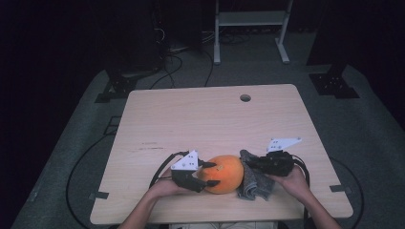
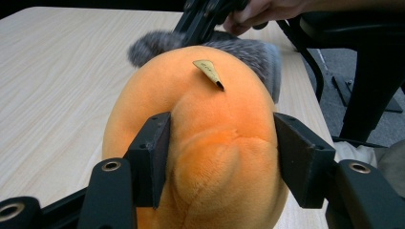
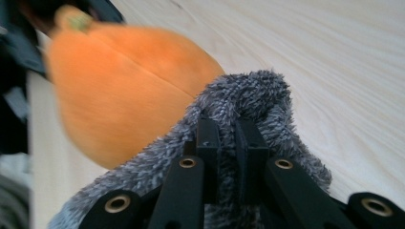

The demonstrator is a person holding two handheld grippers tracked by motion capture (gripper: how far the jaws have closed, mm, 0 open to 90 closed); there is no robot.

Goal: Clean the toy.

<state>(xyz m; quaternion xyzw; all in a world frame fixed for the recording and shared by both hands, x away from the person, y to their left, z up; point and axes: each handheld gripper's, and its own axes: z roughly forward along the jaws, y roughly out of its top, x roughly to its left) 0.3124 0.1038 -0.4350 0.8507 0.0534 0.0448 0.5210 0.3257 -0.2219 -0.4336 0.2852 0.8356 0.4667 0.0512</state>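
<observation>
Partly hidden behind the orange plush gripped by the left hand-held gripper, the grey cloth is pinched by the right hand-held gripper.

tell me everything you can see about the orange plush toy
The orange plush toy is a rounded, fuzzy, pumpkin-like ball with sewn seams and a small tan tag on top. It lies near the front edge of the wooden table. The left gripper clamps it, both pads pressing into its sides. On its other side it touches the grey fuzzy cloth pinched by the right gripper.

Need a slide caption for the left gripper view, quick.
Left gripper clamps the orange plush toy while the right gripper grips the grey fuzzy cloth behind it.
</observation>
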